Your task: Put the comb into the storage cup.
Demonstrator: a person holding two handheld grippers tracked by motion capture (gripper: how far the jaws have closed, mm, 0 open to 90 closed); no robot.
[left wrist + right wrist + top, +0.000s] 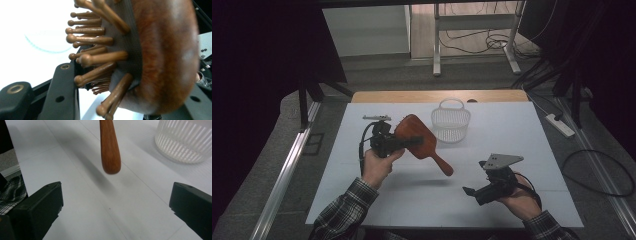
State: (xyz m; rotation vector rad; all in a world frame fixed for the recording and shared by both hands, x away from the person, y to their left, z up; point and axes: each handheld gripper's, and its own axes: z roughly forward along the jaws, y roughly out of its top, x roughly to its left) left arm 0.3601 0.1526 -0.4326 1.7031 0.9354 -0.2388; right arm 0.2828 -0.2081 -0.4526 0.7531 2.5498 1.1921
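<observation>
The right gripper (469, 191) hovers low over the white table (522, 150), its jaws spread wide with nothing between them — the brush's handle tip hangs just ahead. Farther in, the left gripper (414, 142) is clamped on the head of the wooden hairbrush (419, 140), held clear of the table, handle slanting down. Beyond stands a white basket (451, 122).

Glossy reddish wood on the hairbrush (416, 136), round-tipped wooden pins (95, 58) in a matt grey cushion; translucent ribbed white plastic for the basket (451, 123); smooth matt white on the table (512, 130).
</observation>
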